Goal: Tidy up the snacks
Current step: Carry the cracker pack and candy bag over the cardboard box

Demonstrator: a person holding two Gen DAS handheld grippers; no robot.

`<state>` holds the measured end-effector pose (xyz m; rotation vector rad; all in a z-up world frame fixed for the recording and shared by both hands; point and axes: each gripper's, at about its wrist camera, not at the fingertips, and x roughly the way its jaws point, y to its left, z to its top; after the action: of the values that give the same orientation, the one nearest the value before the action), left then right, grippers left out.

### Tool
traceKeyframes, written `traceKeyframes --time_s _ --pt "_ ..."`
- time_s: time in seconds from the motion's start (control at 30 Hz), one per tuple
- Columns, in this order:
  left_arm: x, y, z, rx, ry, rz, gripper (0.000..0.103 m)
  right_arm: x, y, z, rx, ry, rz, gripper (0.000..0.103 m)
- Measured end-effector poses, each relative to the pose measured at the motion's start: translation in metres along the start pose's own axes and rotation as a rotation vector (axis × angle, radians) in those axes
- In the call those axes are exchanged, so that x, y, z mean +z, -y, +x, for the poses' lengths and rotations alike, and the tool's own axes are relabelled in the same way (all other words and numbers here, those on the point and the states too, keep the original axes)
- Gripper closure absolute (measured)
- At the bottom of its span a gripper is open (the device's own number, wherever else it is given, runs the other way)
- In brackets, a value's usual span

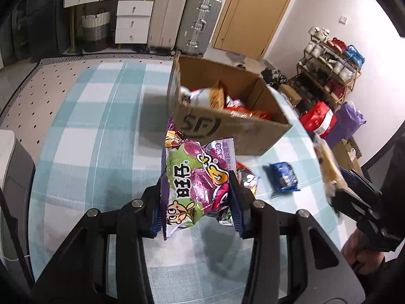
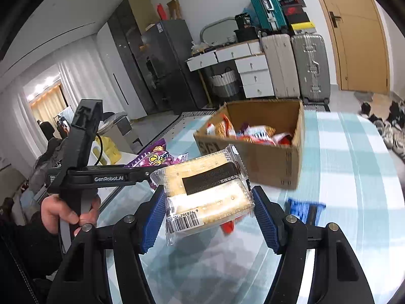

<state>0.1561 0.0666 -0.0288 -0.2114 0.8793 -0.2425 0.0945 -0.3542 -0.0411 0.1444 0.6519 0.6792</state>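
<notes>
- Snacks are in both your tongs: the left tongs (image 1: 195, 200) clamp the purple candy bag (image 1: 195, 177) by its sides, so it stands upright and clear of the counter (image 1: 101, 131).
- Your right tongs (image 2: 207, 207) grip the cracker pack (image 2: 207, 185) across its width, holding it flat.
- Both packs hang above the counter's near edge, short of the cardboard box (image 2: 268, 162), which already holds other snacks; you likely carry them there.
- A blue packet (image 1: 284, 176) waits on the counter beside the box.
</notes>
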Motion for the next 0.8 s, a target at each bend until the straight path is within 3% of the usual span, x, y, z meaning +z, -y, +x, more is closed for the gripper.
traceKeyframes --time_s 0.43,0.8 --pt "0.048 0.025 -0.027 -0.052 0.046 0.042 0.064 0.064 -0.003 0.011 0.014 0.052 -0.038 0.035" --pt "0.081 0.034 -0.017 -0.066 0.055 0.021 0.063 0.105 0.018 0.02 0.01 0.064 -0.011 0.035"
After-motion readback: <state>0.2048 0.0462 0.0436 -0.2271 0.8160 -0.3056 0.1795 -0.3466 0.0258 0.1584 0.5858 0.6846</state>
